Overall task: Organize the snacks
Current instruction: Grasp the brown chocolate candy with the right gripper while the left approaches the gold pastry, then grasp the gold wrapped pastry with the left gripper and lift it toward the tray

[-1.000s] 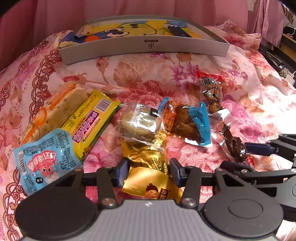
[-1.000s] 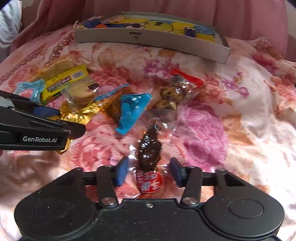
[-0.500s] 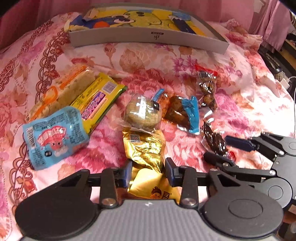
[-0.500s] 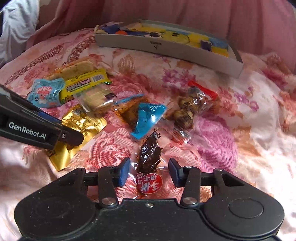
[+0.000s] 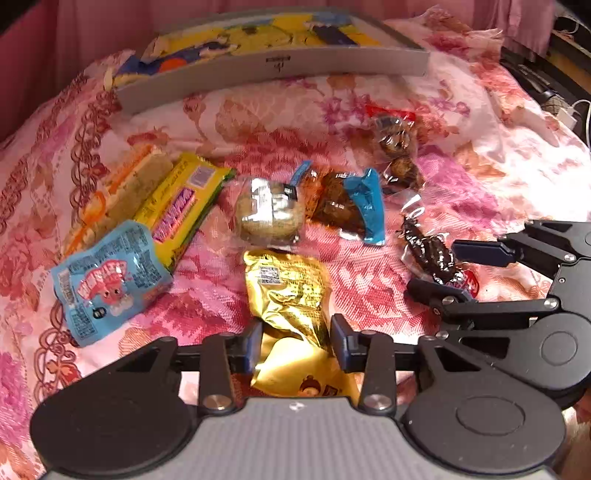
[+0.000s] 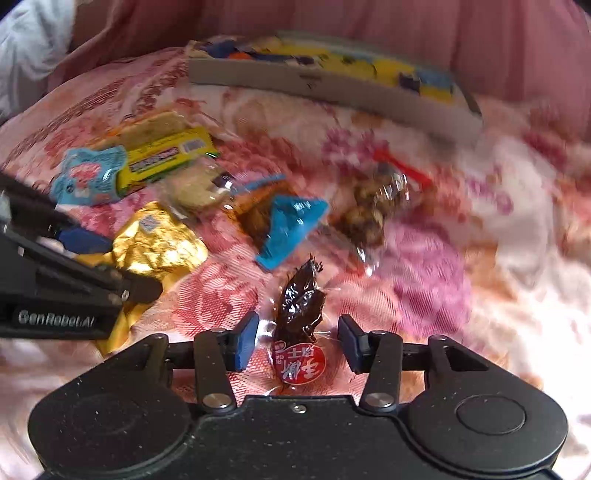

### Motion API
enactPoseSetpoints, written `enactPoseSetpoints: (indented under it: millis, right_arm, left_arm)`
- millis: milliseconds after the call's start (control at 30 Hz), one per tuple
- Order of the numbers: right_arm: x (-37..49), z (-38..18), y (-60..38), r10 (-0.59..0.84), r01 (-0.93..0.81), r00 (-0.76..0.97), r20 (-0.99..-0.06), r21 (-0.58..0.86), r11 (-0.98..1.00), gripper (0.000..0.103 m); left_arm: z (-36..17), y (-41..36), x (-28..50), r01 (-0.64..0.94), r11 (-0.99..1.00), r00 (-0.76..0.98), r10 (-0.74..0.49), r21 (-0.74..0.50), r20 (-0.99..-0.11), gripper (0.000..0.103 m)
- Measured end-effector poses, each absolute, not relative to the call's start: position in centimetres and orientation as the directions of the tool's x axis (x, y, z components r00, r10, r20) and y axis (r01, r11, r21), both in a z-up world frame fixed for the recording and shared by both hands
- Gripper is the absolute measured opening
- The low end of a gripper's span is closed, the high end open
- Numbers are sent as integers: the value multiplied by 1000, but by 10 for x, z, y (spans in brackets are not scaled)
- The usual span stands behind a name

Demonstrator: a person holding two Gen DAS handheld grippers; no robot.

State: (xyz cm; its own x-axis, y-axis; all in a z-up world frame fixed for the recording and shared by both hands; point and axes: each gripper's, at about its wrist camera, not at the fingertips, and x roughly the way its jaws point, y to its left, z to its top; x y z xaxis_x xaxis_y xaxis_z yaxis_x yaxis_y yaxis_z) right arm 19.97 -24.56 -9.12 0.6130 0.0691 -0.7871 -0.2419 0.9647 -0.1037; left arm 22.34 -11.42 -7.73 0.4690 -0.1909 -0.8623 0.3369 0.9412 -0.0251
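Covering nearly the whole frame in both views, a pink flowered bedspread [image 5: 369, 295] serves as the work surface, rumpled at the right, with a pink curtain [image 6: 369, 22] hanging along the top edge and some cables [image 5: 561, 107] at the upper right of the left view. A grey tray [image 5: 280, 70] with a yellow cartoon lining lies at the top centre. Snacks lie loose across the middle: a light blue packet [image 5: 107, 284] at the left, touching a yellow bar [image 5: 181, 206] beside an orange-trimmed cracker pack [image 5: 118, 192], then a clear-wrapped round cake [image 5: 269, 214], a blue-and-brown pack [image 5: 351, 206] and a red-topped bag of nuts [image 5: 395, 144]. The left gripper [image 5: 295, 341], at the bottom centre, has its fingers spread on either side of a gold packet [image 5: 291, 295], not pinching it. The right gripper [image 6: 295, 341] likewise stands spread around a dark plum candy [image 6: 299, 306] with a red label, its pads clear of the wrapper.
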Motion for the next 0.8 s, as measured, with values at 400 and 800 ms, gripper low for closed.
enactPoseSetpoints:
  millis: [400,800]
  right_arm:
    - [194,-87,-249,68,-186,644,-762,-69,980,46]
    - [167,-65,-230,-2,-216,775,-632,-267,939,46]
  left_arm:
    - [-77,-129,221,346,934,477,-91,92,-874,41]
    - [-52,-125,194,409,882,587,-59,233,-807,32]
